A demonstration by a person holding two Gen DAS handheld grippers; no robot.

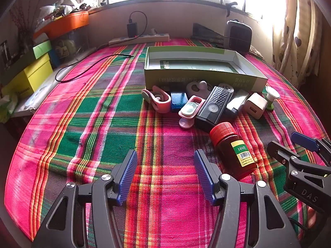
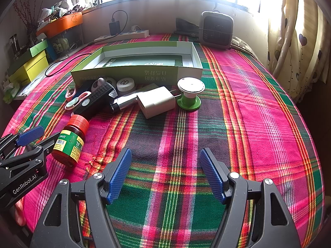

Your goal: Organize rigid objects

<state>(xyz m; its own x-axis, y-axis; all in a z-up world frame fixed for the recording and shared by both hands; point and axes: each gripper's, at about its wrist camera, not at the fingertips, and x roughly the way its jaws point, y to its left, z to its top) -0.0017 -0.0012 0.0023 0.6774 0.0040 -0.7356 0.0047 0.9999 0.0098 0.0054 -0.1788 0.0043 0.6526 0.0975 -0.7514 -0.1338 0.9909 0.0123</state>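
Blue-padded left gripper and right gripper hover wide open, empty, at lower frame; bottle lies below the box.

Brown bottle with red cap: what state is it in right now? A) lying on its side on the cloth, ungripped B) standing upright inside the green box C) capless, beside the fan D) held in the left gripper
A: the brown bottle lies on its side on the plaid cloth, outside the green box, with both the left gripper and right gripper open and empty.
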